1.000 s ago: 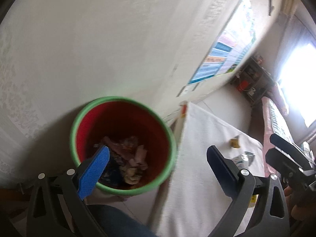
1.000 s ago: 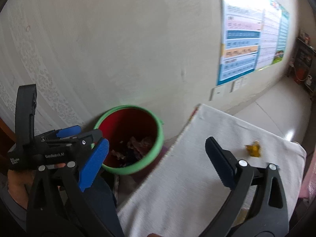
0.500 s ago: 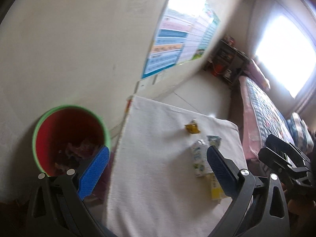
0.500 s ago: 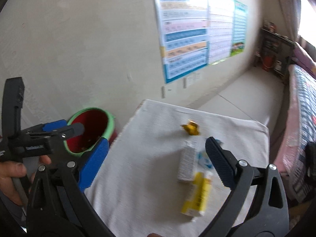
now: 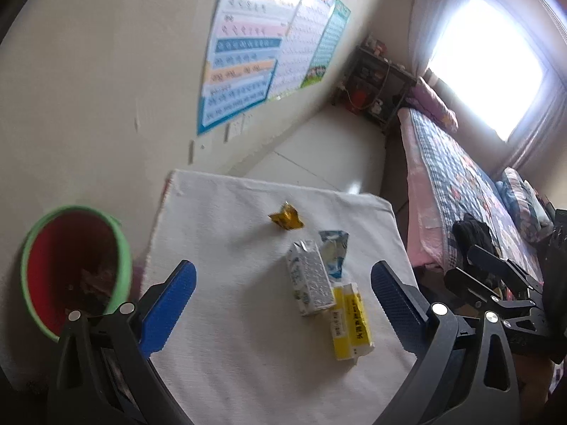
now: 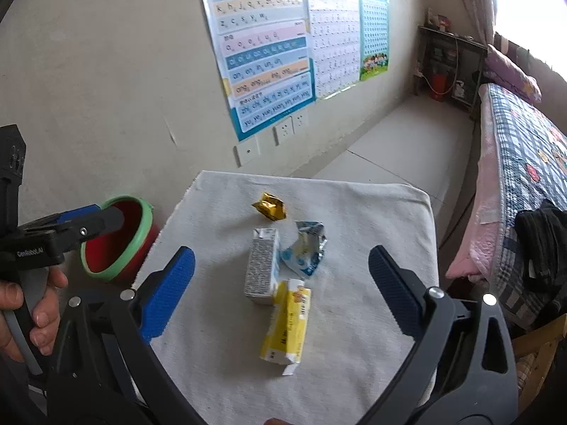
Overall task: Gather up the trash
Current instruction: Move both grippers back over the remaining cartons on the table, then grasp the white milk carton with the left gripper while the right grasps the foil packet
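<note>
- Four bits of trash lie clustered on the white cloth-covered table [image 6: 372,212]: a yellow box [image 6: 286,326] nearest me, a grey-white carton [image 6: 261,265] touching its far end, a crumpled blue-silver pouch [image 6: 306,248] just beside the carton, and a gold wrapper [image 6: 269,206] a little farther off
- I judge all of them light and empty; the two boxes look stiff enough to pinch across their narrow sides, though thin card may crush, while the foil pieces are soft and slippery, so I'd take them at a bunched fold
- The red bin with green rim [image 5: 71,269] stands on the floor just left of the table
- My left gripper [image 5: 283,283] and right gripper [image 6: 281,272] both stand wide apart, holding nothing
- A second ago both cameras faced the bin; now they have swung right and look down over the trash on the table
</note>
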{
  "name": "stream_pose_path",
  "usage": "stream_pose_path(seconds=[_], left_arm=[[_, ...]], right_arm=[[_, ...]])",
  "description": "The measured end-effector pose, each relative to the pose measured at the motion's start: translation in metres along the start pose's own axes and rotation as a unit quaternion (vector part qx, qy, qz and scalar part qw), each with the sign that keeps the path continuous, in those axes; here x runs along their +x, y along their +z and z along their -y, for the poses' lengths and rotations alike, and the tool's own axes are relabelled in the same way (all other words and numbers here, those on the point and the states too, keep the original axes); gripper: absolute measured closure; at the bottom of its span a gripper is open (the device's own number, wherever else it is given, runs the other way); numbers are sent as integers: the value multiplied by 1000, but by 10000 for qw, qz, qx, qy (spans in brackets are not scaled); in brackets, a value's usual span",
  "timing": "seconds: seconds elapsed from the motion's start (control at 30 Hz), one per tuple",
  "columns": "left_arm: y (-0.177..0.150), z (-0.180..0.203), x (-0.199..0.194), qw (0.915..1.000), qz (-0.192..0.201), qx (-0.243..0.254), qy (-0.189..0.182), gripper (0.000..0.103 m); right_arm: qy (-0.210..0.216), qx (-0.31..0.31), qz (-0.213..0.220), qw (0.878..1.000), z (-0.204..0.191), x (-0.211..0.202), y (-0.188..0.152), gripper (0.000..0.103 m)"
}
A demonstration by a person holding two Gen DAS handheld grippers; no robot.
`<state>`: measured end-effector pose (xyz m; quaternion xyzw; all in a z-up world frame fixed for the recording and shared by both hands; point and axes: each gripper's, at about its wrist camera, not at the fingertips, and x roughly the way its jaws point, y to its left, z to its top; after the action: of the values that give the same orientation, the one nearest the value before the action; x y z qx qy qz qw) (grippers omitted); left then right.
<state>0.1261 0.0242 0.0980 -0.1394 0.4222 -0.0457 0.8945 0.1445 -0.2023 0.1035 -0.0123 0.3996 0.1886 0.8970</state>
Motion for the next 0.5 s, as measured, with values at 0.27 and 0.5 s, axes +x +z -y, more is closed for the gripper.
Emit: stream_pose_path(seconds=[0.27, 0.5], left_arm=[[-14, 16, 73, 9964, -850, 51, -54, 8], [-27, 29, 136, 9909, -1346, 54, -5, 8]], right_arm=[[-17, 277, -331, 9991, 35, 30, -8, 6], [26, 429, -567, 9975, 55, 52, -6, 6]])
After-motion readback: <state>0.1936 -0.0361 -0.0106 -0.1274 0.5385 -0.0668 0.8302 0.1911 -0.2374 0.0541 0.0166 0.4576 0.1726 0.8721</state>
